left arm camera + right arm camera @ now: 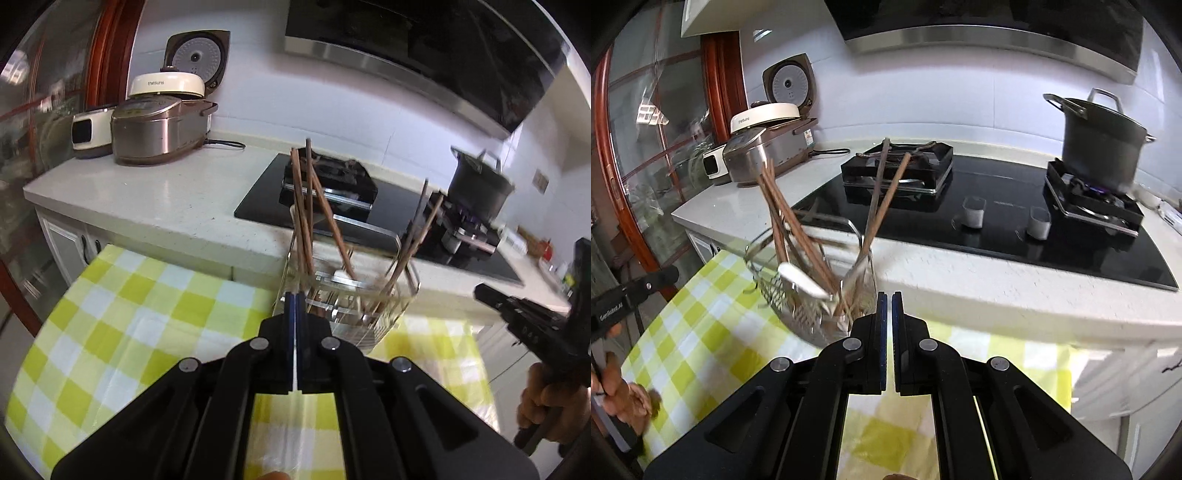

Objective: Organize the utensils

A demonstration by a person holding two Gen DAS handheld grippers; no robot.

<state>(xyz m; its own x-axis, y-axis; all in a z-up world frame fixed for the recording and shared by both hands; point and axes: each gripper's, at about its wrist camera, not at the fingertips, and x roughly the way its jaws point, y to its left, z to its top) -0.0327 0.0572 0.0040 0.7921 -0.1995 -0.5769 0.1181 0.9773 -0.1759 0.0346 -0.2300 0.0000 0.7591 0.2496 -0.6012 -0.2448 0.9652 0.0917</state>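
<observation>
Two closed grippers (296, 302) (888, 302) — wire utensil basket (812, 295) just ahead, ungripped.

you have one wire holder (798, 314), one white spoon (801, 282), one pot (1102, 147), two burners (897, 168), two knobs (973, 212); chopsticks (783, 218) too blurred to count.

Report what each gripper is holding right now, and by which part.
Neither holds anything. The left gripper and right gripper are both closed on nothing, in front of the wire utensil caddy of chopsticks.
</observation>
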